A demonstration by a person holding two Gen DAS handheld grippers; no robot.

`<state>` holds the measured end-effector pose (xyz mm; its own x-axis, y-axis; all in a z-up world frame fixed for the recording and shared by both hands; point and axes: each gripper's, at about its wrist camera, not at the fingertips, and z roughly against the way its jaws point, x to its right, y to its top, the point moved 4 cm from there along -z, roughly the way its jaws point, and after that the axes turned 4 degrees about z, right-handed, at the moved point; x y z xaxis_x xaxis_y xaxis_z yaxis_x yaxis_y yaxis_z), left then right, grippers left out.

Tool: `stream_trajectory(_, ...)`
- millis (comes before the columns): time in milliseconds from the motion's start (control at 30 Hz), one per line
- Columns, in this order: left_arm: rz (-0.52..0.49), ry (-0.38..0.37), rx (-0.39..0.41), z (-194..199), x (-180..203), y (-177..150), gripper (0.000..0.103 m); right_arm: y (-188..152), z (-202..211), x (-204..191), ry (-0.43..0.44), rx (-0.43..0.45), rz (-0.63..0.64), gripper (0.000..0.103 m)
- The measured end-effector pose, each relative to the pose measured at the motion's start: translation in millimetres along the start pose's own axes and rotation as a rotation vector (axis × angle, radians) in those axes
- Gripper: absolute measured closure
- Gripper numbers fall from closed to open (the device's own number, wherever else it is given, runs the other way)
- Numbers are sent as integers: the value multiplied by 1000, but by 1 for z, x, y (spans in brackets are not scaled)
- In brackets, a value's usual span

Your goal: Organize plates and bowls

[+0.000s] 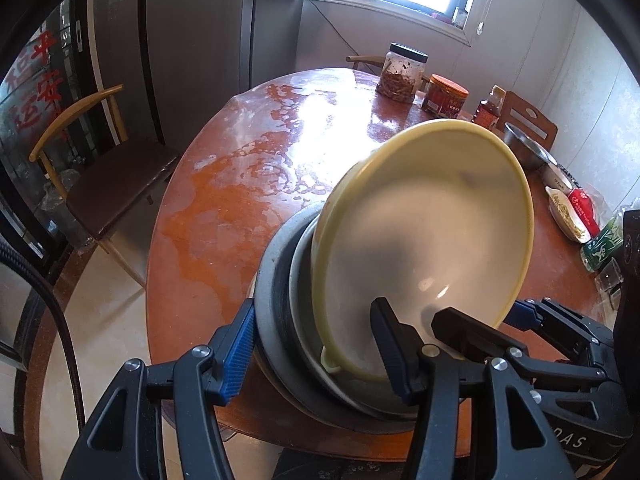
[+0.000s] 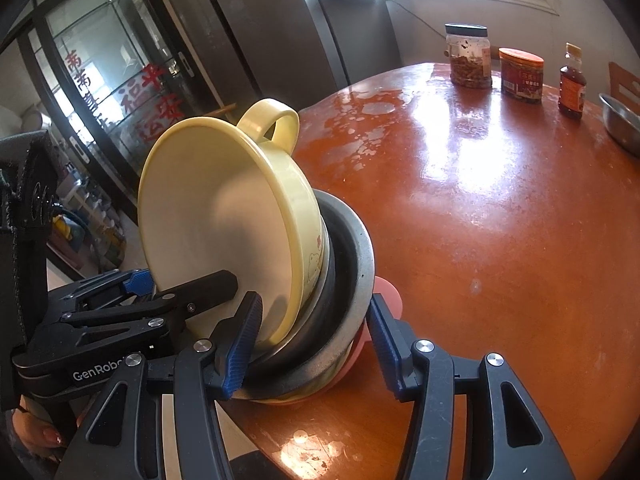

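A stack of dishes stands at the near edge of the round red-brown table (image 1: pixel 224 184). A yellow bowl (image 1: pixel 424 240) with a loop handle (image 2: pixel 272 124) leans tilted on top of a grey-and-black bowl (image 1: pixel 276 288), which rests on a pink plate (image 2: pixel 390 296). My left gripper (image 1: pixel 316 352) straddles the stack's rims, its right finger inside the yellow bowl, its left finger outside the grey bowl. My right gripper (image 2: pixel 312 344) straddles the same stack from the other side, its left finger at the yellow bowl's inner face, its right finger beside the pink plate. Neither visibly clamps.
Two jars (image 1: pixel 404 76) (image 1: pixel 444 96) and a sauce bottle (image 1: pixel 490 112) stand at the table's far edge. A metal bowl (image 1: pixel 524 152), small dishes and packets (image 1: pixel 576 216) lie at the right. A wooden chair (image 1: pixel 108 176) stands left of the table.
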<state>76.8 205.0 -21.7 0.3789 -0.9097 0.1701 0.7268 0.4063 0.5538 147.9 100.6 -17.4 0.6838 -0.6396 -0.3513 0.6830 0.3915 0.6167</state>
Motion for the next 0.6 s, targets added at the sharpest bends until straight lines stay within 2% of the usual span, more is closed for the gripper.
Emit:
stream_trajectory(233, -10, 19, 15, 4, 0, 2, 46, 0, 4, 1, 7, 3, -8, 46)
stream_trajectory(367, -12, 27, 33, 11, 2, 4, 46, 5, 17, 0, -18, 55, 17, 37)
stream_trajectory(600, -7, 23, 66, 26, 1, 7, 46, 8, 29, 2, -30, 81, 17, 36)
